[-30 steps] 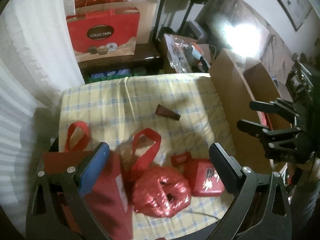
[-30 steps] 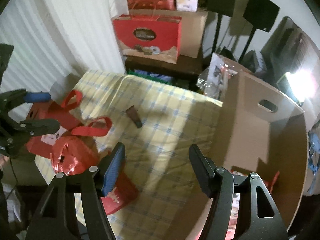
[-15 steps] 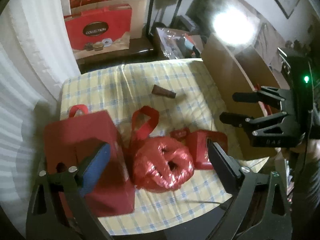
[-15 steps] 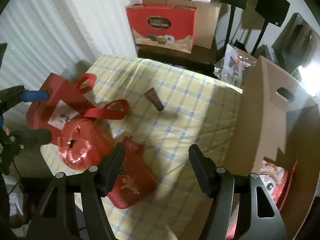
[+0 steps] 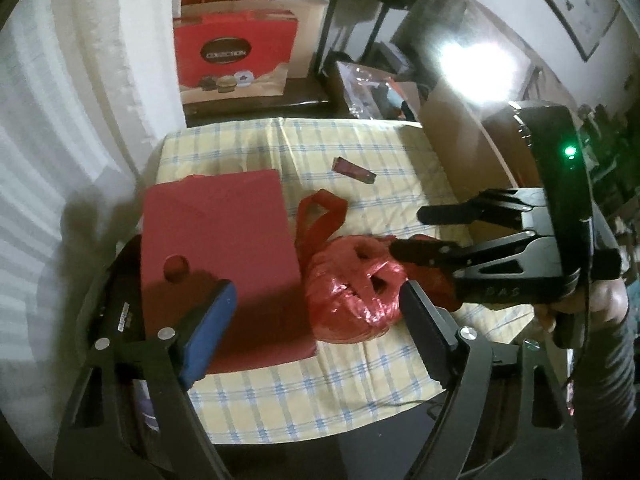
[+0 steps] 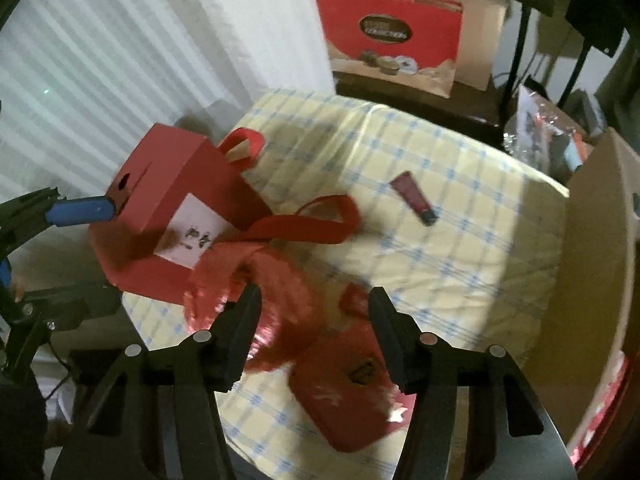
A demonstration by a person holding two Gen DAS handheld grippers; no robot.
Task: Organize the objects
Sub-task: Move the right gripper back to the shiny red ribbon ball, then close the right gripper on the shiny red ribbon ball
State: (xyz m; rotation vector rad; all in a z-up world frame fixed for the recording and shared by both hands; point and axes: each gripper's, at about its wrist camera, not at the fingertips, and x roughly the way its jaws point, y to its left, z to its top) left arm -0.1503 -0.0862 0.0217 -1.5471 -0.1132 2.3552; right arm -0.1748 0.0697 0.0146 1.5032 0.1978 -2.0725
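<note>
My right tongs point(image 6: 312, 320) gape wide, empty, over the red foil bundle point(image 5: 354, 286) and red pouch point(image 6: 344, 392). My left tongs point(image 5: 316, 316), equally wide and empty, hang above one red gift bag point(image 5: 220, 256). One small tube point(image 6: 414, 198) lies well apart on the checked cloth point(image 5: 320, 392).

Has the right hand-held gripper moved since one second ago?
Yes. The right hand-held gripper has moved left from the cardboard box and now hangs over the shiny red bundle.

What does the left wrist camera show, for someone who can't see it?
Both hand-held grippers, left and right, hang open over a red shiny bundle on a checked cloth. A red gift bag lies beside it.
</note>
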